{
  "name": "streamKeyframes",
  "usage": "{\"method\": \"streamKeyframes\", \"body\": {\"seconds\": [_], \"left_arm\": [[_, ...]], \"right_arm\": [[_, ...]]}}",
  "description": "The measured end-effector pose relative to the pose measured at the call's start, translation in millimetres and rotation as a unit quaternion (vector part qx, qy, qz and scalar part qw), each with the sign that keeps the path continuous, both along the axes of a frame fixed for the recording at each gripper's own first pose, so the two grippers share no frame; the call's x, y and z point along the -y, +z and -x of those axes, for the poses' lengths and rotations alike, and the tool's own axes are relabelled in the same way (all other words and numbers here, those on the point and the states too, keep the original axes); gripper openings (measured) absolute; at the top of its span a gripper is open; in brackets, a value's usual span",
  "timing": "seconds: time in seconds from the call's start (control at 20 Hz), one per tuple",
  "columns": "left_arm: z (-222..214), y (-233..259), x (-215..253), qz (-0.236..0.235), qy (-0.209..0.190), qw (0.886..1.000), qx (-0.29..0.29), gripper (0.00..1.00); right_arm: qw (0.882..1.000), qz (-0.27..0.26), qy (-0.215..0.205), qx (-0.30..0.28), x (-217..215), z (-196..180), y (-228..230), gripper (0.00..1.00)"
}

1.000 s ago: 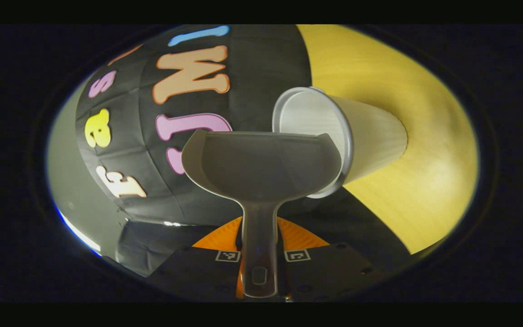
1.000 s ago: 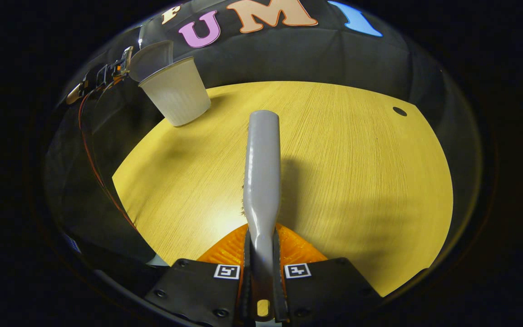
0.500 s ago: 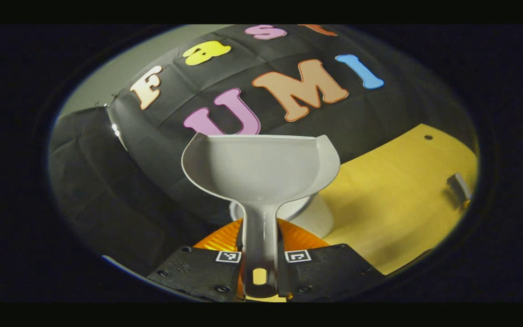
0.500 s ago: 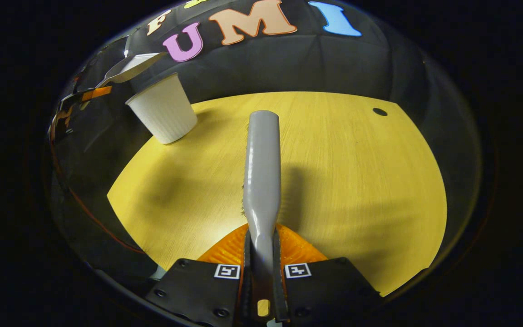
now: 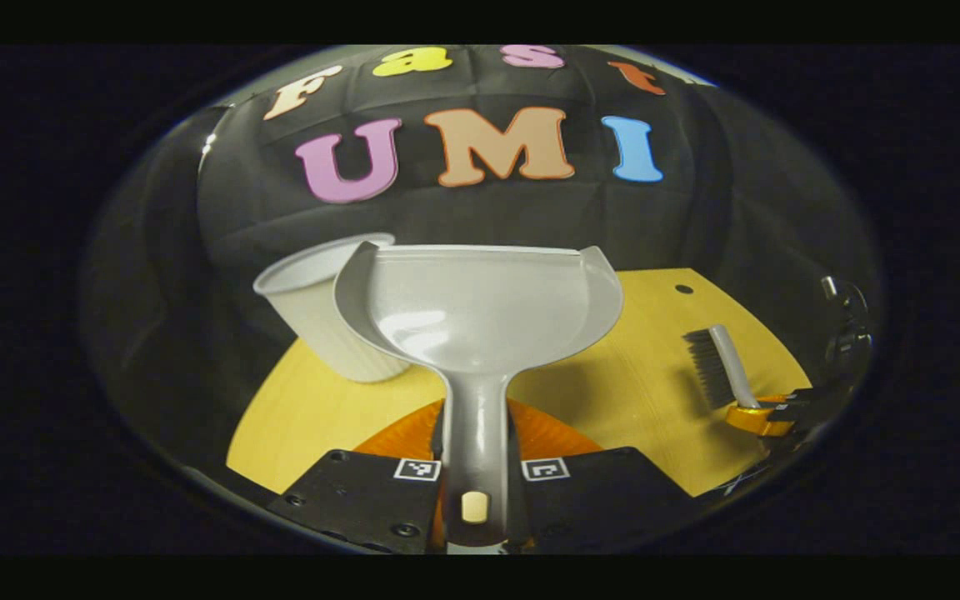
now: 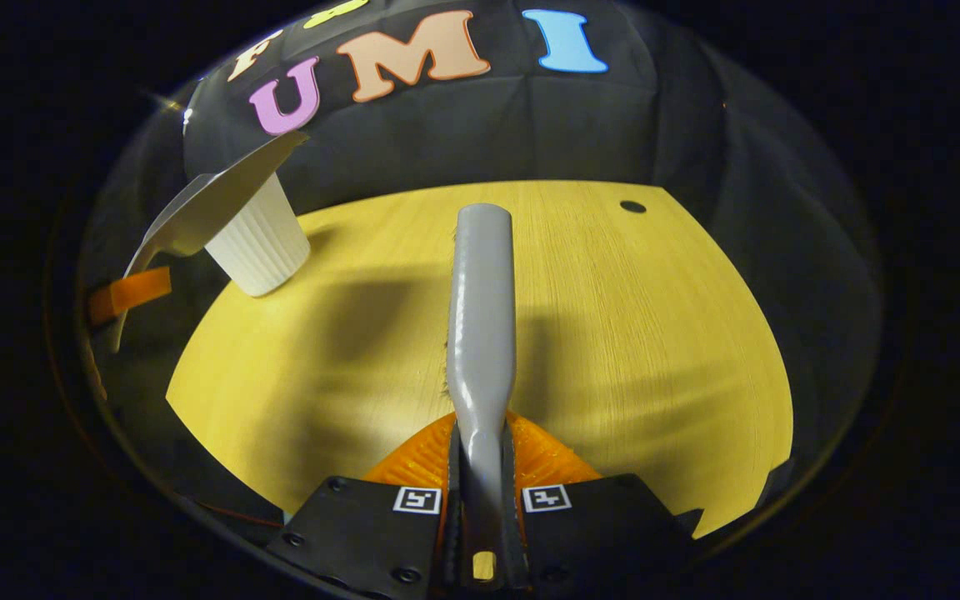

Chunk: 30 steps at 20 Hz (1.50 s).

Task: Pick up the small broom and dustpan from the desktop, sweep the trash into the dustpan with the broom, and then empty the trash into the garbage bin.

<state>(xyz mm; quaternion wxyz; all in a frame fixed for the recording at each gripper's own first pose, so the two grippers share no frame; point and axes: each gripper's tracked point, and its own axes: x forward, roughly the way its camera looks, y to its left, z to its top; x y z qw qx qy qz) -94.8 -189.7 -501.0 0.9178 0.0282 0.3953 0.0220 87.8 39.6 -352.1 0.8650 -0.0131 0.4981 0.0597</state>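
Observation:
My left gripper (image 5: 475,467) is shut on the handle of the grey dustpan (image 5: 480,304), whose empty scoop stands level in front of me, above the yellow desktop (image 5: 647,392). Behind the scoop's left edge stands the white ribbed garbage bin (image 5: 322,317), upright. In the right gripper view my right gripper (image 6: 480,492) is shut on the grey broom (image 6: 482,308), which points forward over the desktop (image 6: 613,333). That view has the dustpan (image 6: 205,204) at upper left, in front of the bin (image 6: 259,242). The left gripper view shows the broom (image 5: 717,367) with dark bristles at right, held by the right gripper (image 5: 759,415).
A small dark hole (image 6: 632,206) marks the desktop's far right part. The booth's black cloth wall (image 5: 480,208) rises just behind the bin. The desktop's near edge (image 6: 222,467) curves below the broom.
The dustpan has swung back from tipped over the bin's mouth to level and has drawn away to the bin's right. The broom has stayed over the desktop.

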Motion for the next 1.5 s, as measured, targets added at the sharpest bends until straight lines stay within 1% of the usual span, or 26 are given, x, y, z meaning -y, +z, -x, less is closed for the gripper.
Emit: {"method": "streamKeyframes", "body": {"seconds": [0.15, 0.25, 0.4, 0.5, 0.55, 0.6, 0.65, 0.7, 0.75, 0.8, 0.85, 0.9, 1.0, 1.05, 1.1, 1.15, 1.2, 1.25, 1.3, 1.35, 1.4, 1.45, 1.5], "left_arm": [[32, -44, 1, -0.004, -0.002, 0.998, -0.056, 0.21], [35, -64, -4, 0.002, 0.003, 0.996, -0.088, 0.21], [47, -76, -6, 0.009, 0.011, 0.992, -0.129, 0.21], [50, -86, -8, 0.011, 0.010, 0.989, -0.148, 0.22], [54, -87, -10, 0.011, 0.012, 0.987, -0.159, 0.22], [56, -89, -8, 0.015, 0.011, 0.985, -0.172, 0.23], [57, -86, -8, 0.027, 0.018, 0.984, -0.176, 0.22], [55, -87, -7, 0.040, 0.027, 0.983, -0.178, 0.23], [52, -83, -7, 0.050, 0.037, 0.982, -0.176, 0.25], [52, -82, -5, 0.056, 0.035, 0.982, -0.175, 0.27], [52, -81, -5, 0.054, 0.028, 0.982, -0.176, 0.29], [54, -83, -6, 0.052, 0.020, 0.983, -0.177, 0.31], [53, -85, -7, 0.038, 0.008, 0.985, -0.169, 0.77], [53, -78, -6, 0.034, 0.006, 0.986, -0.164, 1.00], [52, -77, -8, 0.027, 0.006, 0.987, -0.158, 0.97], [50, -70, -11, 0.017, 0.010, 0.989, -0.147, 0.95], [43, -54, -14, 0.005, 0.014, 0.993, -0.119, 0.94], [29, -30, -20, -0.010, 0.019, 0.997, -0.074, 0.96], [13, 6, -29, -0.034, 0.027, 0.999, -0.016, 0.96], [-8, 47, -33, -0.048, 0.025, 0.997, 0.052, 0.91], [-24, 87, -27, -0.050, 0.017, 0.992, 0.112, 0.96], [-39, 126, -18, -0.046, 0.007, 0.986, 0.163, 0.88], [-49, 163, -6, -0.044, -0.002, 0.977, 0.210, 0.94]], "right_arm": [[0.999, 0.031, 0.004, -0.026, 2, 8, -10, 0.21], [0.998, 0.049, 0.006, -0.045, 2, 8, -9, 0.21], [0.995, 0.070, 0.008, -0.070, 4, 8, 0, 0.22], [0.993, 0.087, 0.011, -0.083, 6, 9, 0, 0.22], [0.991, 0.093, 0.013, -0.098, 6, 11, 1, 0.22], [0.991, 0.091, 0.013, -0.101, 4, 9, 5, 0.21], [0.991, 0.093, 0.014, -0.100, 7, 9, 2, 0.22], [0.990, 0.099, 0.015, -0.104, 8, 9, 3, 0.22], [0.989, 0.101, 0.016, -0.104, 7, 10, 4, 0.28], [0.989, 0.100, 0.018, -0.107, 6, 12, 6, 0.30], [0.988, 0.104, 0.019, -0.110, 8, 14, 5, 0.53], [0.988, 0.106, 0.020, -0.110, 8, 15, 6, 0.63], [0.988, 0.112, 0.023, -0.108, 7, 17, 7, 0.84], [0.988, 0.112, 0.024, -0.104, 6, 17, 6, 0.96], [0.989, 0.113, 0.024, -0.097, 6, 17, 14, 1.00], [0.990, 0.110, 0.027, -0.083, 4, 14, 16, 1.00], [0.993, 0.103, 0.029, -0.057, 1, 8, 28, 1.00], [0.995, 0.091, 0.029, -0.021, -3, -1, 46, 1.00], [0.996, 0.073, 0.029, 0.033, -10, -13, 75, 1.00], [0.993, 0.051, 0.031, 0.098, -17, -28, 110, 1.00], [0.985, 0.029, 0.028, 0.167, -24, -44, 151, 1.00], [0.972, 0.009, 0.026, 0.235, -31, -56, 196, 1.00], [0.954, -0.005, 0.023, 0.299, -31, -62, 237, 1.00]]}}
